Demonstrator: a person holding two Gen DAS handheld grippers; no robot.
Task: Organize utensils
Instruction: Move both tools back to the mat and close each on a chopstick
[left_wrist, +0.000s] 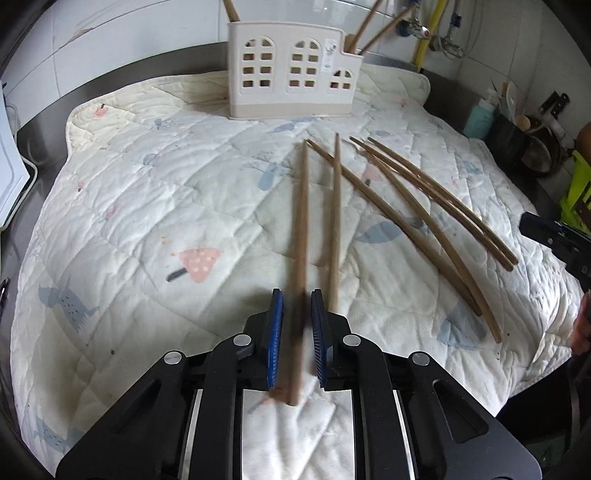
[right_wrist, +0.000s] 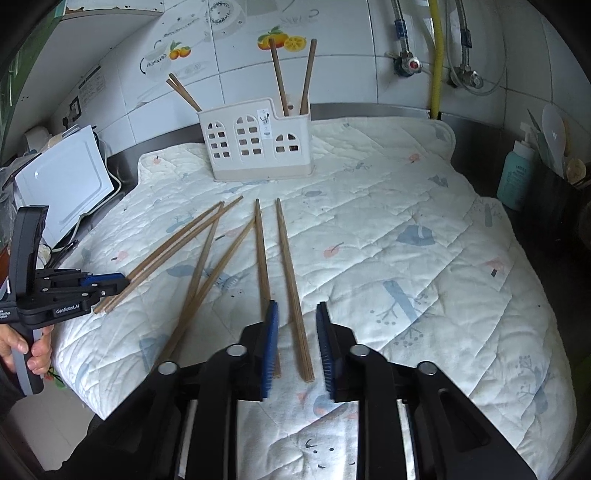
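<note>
Several wooden chopsticks lie on a quilted mat. A white utensil holder with arched windows stands at the mat's far edge and holds a few chopsticks; it also shows in the right wrist view. My left gripper has a narrow gap between its blue pads, and one chopstick, blurred, runs between them; a second chopstick lies just right of it. My right gripper is open around the near end of a chopstick that lies on the mat; another chopstick lies at its left finger.
A white appliance stands at the left of the counter. A teal bottle and dark pots stand at the right. Pipes and valves run along the tiled wall. The left gripper shows at the left in the right wrist view.
</note>
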